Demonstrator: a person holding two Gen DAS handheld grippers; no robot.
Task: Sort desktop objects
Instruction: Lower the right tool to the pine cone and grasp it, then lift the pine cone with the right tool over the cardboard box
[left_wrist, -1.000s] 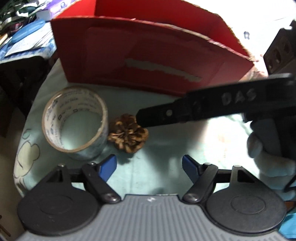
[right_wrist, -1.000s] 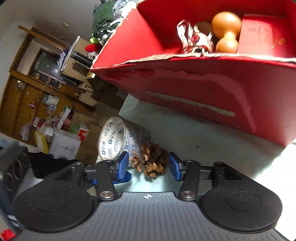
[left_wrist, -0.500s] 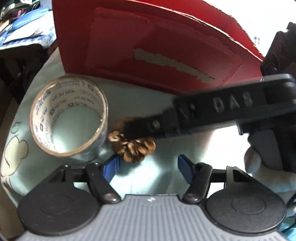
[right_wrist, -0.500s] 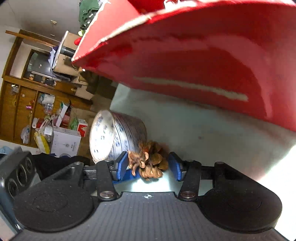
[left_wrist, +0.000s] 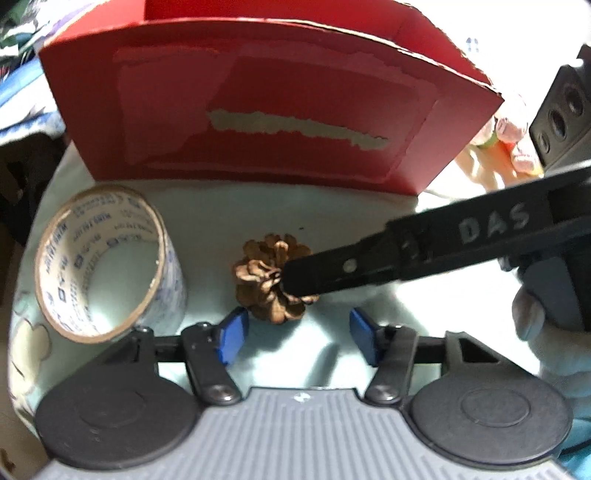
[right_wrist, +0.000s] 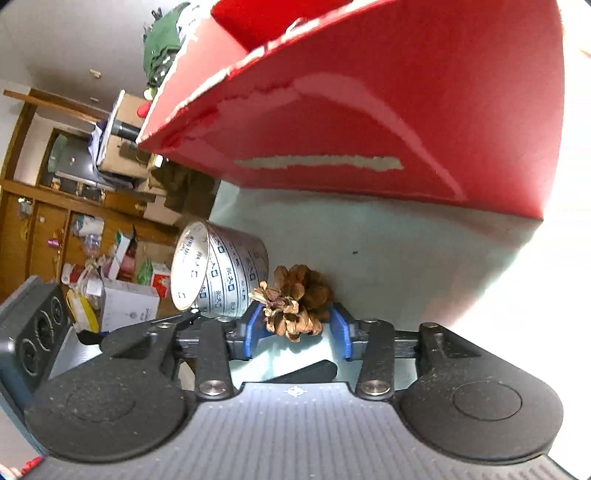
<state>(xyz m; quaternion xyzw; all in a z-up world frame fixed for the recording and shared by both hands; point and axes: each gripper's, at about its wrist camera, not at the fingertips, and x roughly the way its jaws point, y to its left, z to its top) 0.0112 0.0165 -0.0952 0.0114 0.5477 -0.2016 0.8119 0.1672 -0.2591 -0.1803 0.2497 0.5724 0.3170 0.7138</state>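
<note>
Right gripper (right_wrist: 294, 334): blue pads on both sides of the pine cone (right_wrist: 295, 302), narrow gap, closed on it or close to it; from the left wrist view the black finger (left_wrist: 332, 275) covers the cone's right side.
Left gripper (left_wrist: 297, 338): wide, holds nothing, low over the cloth just in front of the cone.
Pine cone location: on the pale cloth (left_wrist: 229, 214), in front of the red box (left_wrist: 258, 122), just beside the tape roll (left_wrist: 107, 262), apart from it in the left view.
Tape roll: on its side, tilted, open core toward the left camera, near the left edge of the cloth.
Progress: judged partway; cone grasped or nearly so but not yet in the box, tape roll not yet sorted, box contents not visible here.
Left to do: likely lift cone over the box's front wall, drop it in, then the roll.
Edges: torn top rim of box front wall (right_wrist: 236, 74) stands high over the cone; table edge close on the left past the roll.
Open room: bare cloth between cone and box, and to the right toward the bright area; tight on the roll side.
Risk: cone scales brittle, may slip; right finger could nudge the roll toward the edge.
</note>
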